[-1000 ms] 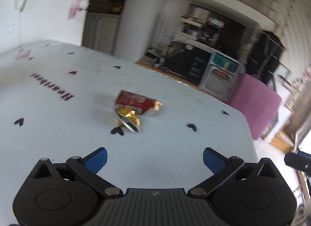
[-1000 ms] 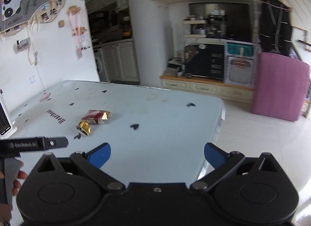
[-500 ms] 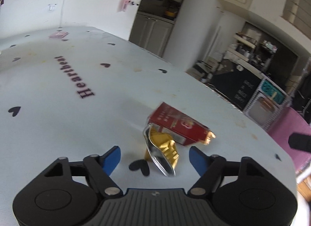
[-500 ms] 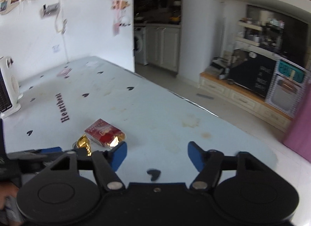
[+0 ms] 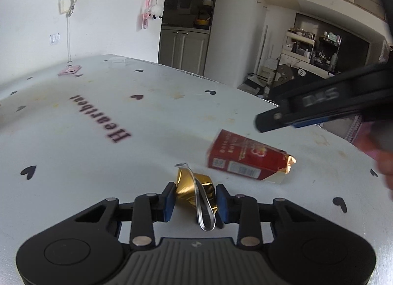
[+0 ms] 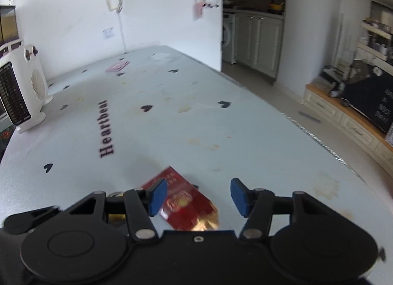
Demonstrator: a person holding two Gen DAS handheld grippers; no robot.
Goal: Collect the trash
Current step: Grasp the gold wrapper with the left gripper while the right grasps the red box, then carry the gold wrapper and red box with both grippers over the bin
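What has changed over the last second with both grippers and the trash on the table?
The left gripper moved in and closed its fingers on the gold foil wrapper, which it had only approached before. The right gripper swung down toward the red cigarette pack and now hangs over it, jaws open. The pack lies where it was on the table, untouched.

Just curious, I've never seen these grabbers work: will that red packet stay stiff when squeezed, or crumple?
The red packet will probably crumple: one end is torn open with loose foil showing. It looks empty, so likely light. Lying flat on the table, it should slide, not roll.
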